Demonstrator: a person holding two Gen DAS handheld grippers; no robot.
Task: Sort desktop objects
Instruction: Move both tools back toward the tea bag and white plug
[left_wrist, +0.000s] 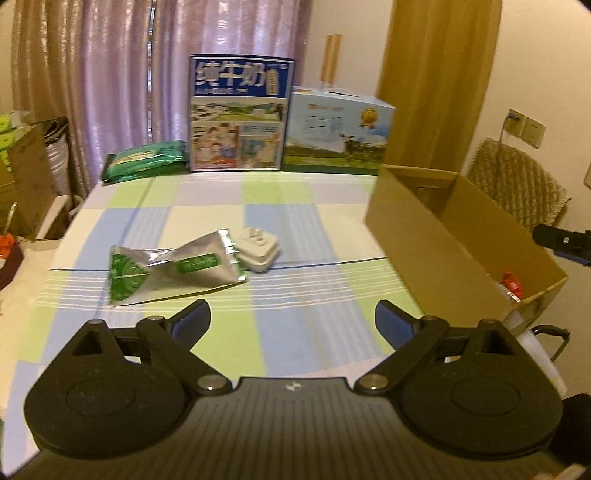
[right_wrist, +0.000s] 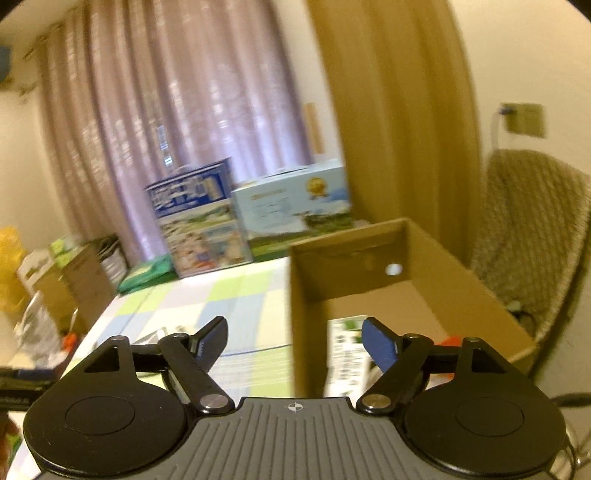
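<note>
Your left gripper (left_wrist: 291, 317): jaws wide, empty, low over the checked green-and-blue tablecloth (left_wrist: 229, 332). Your right gripper (right_wrist: 293, 334): jaws wide, empty, astride the near-left wall of the open brown cardboard box (right_wrist: 436, 295). Crumpled silver-and-green foil pouch (left_wrist: 166, 271): flat, centre-left. White plug adapter (left_wrist: 258, 251): touching the pouch's right end.

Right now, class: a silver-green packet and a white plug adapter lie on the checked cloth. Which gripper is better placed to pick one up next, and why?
Probably the left gripper: open, facing the packet and adapter. The right gripper hovers open at the cardboard box.
</note>
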